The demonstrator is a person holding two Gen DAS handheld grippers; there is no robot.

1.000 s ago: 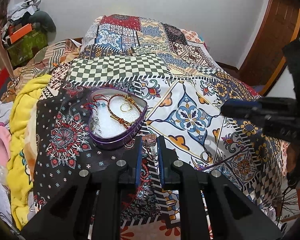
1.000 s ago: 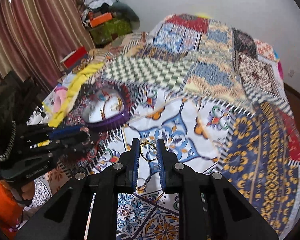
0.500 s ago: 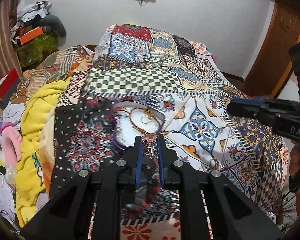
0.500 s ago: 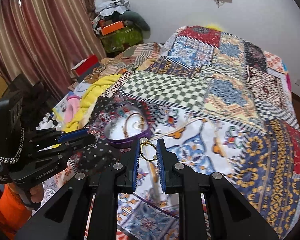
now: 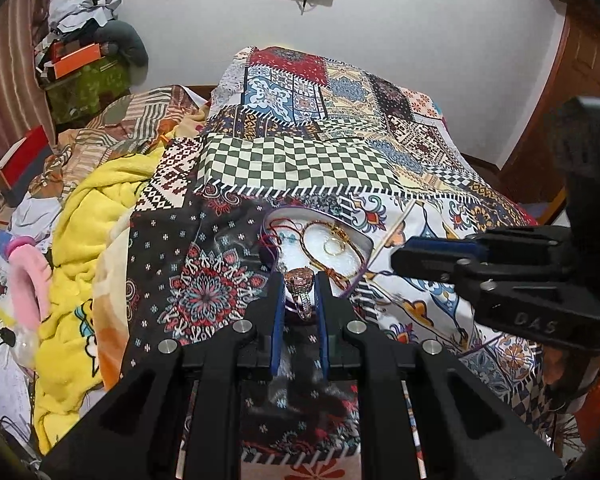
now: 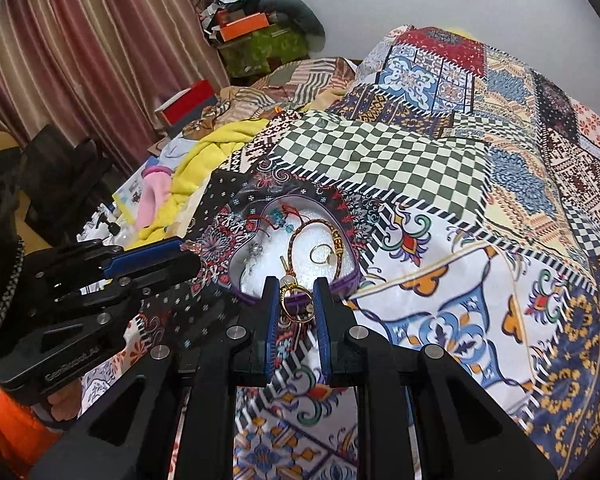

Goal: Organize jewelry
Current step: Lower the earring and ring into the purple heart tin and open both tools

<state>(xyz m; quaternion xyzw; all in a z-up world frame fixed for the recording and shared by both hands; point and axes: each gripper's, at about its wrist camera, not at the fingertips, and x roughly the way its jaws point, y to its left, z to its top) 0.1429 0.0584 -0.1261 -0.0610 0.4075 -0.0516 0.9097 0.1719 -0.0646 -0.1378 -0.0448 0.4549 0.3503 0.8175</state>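
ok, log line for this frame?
left hand-held gripper: shut on pink-stone ring | right hand-held gripper: shut on gold ring | both near heart tin

Left gripper [image 5: 299, 280]: matt black plastic, blue pads, bright metal screws. Right gripper [image 6: 296, 286]: same finish. Pink-stone ring [image 5: 299, 280]: faceted, glossy, on polished metal. Gold ring [image 6: 296, 304]: shiny metal. Tin [image 6: 300, 300]: glossy purple wall, white matt lining. Quilt [image 6: 440, 168]: smooth printed cloth. Blanket [image 5: 96, 208]: yellow, fleecy. Curtain [image 6: 80, 60]: ribbed cloth with slight sheen. Door [image 5: 572, 80]: varnished wood.
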